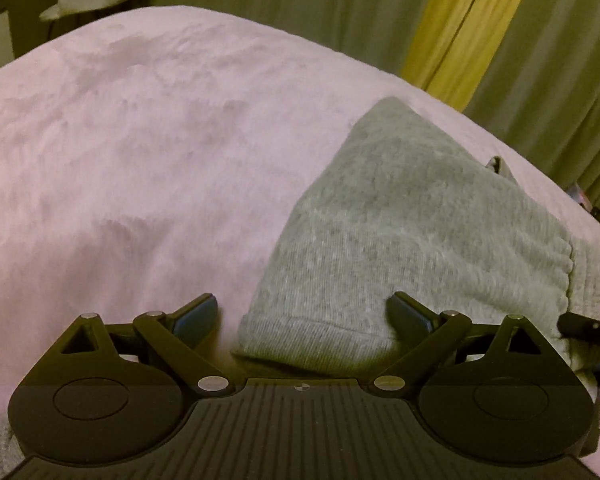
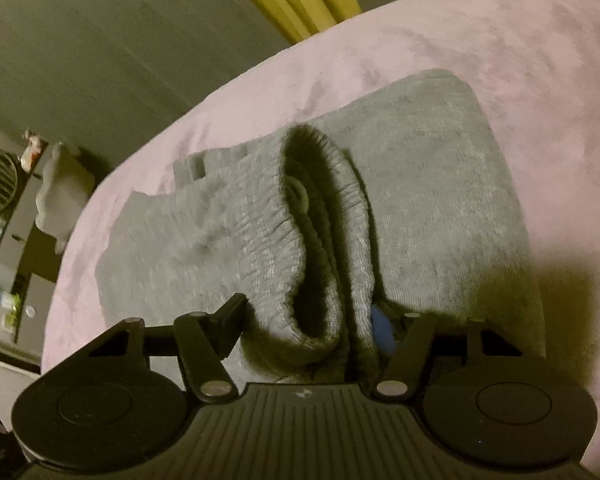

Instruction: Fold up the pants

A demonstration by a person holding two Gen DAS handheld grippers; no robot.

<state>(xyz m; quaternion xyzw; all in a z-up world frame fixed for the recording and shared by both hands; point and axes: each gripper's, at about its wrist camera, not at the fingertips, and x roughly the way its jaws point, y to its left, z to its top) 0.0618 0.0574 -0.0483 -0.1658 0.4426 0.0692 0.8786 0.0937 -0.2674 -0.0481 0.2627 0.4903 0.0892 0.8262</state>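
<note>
Sweatpants lie mostly folded on the pink blanket. The right gripper pinches their waistband for another fold. The left gripper is wide, holding nothing.

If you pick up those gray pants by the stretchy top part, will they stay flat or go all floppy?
Probably floppy: the gray pants are soft knit, and the waistband already sags open in a loop between the right gripper fingers. The folded layers would likely slide apart. On the fuzzy pink blanket they should drag, not glide.
</note>
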